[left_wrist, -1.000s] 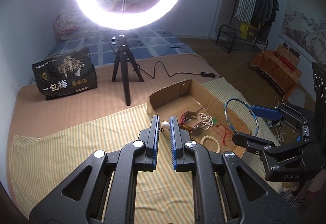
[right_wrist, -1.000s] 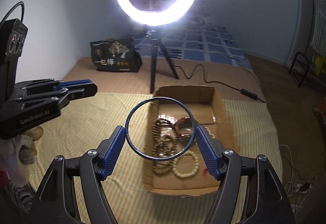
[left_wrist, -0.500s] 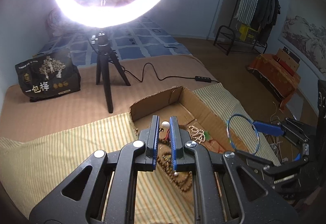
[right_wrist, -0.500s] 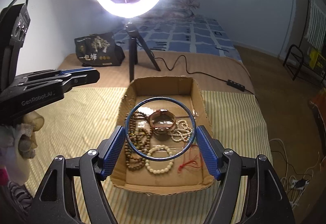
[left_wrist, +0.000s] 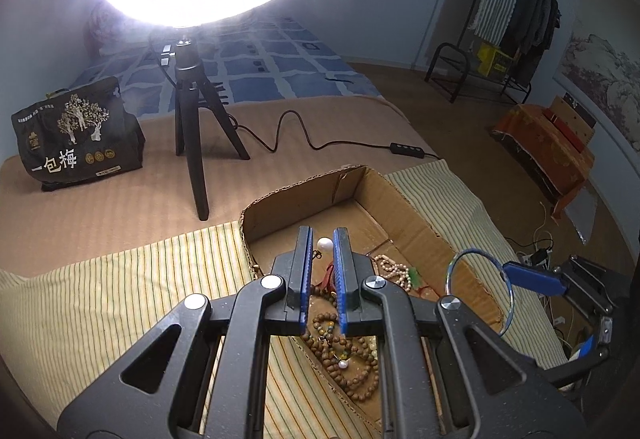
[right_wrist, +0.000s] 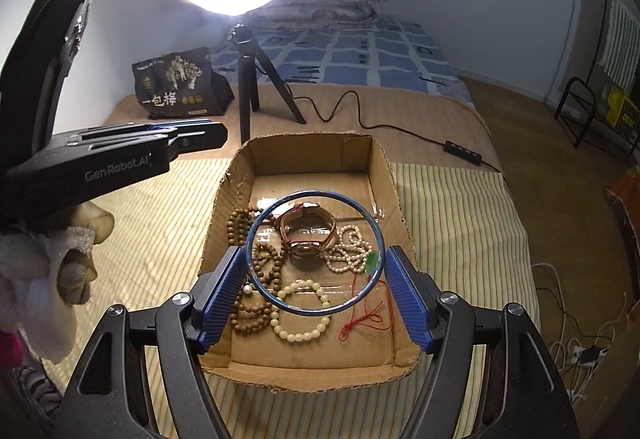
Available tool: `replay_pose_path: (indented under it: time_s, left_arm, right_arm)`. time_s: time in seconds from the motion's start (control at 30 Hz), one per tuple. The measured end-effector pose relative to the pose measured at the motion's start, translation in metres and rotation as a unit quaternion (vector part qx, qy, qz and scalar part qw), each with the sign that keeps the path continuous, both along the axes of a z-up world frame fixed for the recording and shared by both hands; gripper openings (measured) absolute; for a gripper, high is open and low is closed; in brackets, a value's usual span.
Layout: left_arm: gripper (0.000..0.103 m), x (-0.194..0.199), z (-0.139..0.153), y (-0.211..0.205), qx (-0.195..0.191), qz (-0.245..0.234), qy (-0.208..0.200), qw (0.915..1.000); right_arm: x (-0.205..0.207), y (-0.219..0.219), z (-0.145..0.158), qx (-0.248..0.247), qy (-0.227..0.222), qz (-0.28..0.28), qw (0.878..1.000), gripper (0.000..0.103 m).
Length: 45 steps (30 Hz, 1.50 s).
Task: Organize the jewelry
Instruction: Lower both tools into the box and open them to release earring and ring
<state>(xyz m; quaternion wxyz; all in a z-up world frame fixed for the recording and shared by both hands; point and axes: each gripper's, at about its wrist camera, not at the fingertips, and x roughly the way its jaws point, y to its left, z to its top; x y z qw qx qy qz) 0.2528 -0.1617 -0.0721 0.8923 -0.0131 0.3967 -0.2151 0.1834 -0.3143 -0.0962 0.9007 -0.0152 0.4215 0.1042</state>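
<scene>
Since the earlier frames, both my grippers have travelled forward and down, so the cardboard box (right_wrist: 384, 175) now sits directly beneath them. My left gripper (left_wrist: 323, 239) is nearly closed, pinching a small pearl piece (left_wrist: 324, 244) at its fingertips; a second pearl (left_wrist: 342, 364) dangles below, over the wooden beads (left_wrist: 352, 379). My right gripper (right_wrist: 316, 271) stands wide, clamped across the blue bangle (right_wrist: 315, 255), which hangs above the watch (right_wrist: 308, 235), the cream bead bracelet (right_wrist: 300, 311) and the pearl strand (right_wrist: 348, 255) inside the box.

Hazards, in my judgement: the bangle is held only at two points on its rim, so any twist may let it pivot or spring free. The dangling pearl may snag the wooden beads and drag them on withdrawal. Releasing either piece too high risks a bounce beyond the low box wall.
</scene>
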Motion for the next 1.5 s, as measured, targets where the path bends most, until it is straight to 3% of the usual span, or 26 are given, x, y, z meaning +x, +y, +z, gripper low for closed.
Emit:
replay_pose_path:
  time_s: [0.9,0.93,1.03,1.5]
  left_arm:
    - [0.009,0.007,0.002,-0.014,-0.008,0.009,-0.006,0.9999]
    - [0.01,0.007,0.002,-0.014,-0.008,0.009,-0.006,0.9999]
    - [0.035,0.004,0.005,-0.013,-0.011,0.01,-0.012,0.9998]
    - [0.035,-0.012,0.021,-0.011,-0.006,0.011,-0.033,0.9994]
  right_arm:
    - [0.004,-0.001,-0.012,-0.025,0.007,-0.01,1.0,0.071]
    - [0.003,0.0,-0.012,-0.029,0.006,-0.01,1.0,0.071]
    - [0.002,0.0,-0.012,-0.031,0.005,-0.009,0.999,0.071]
    - [-0.005,-0.001,-0.005,-0.033,-0.004,-0.012,0.999,0.071]
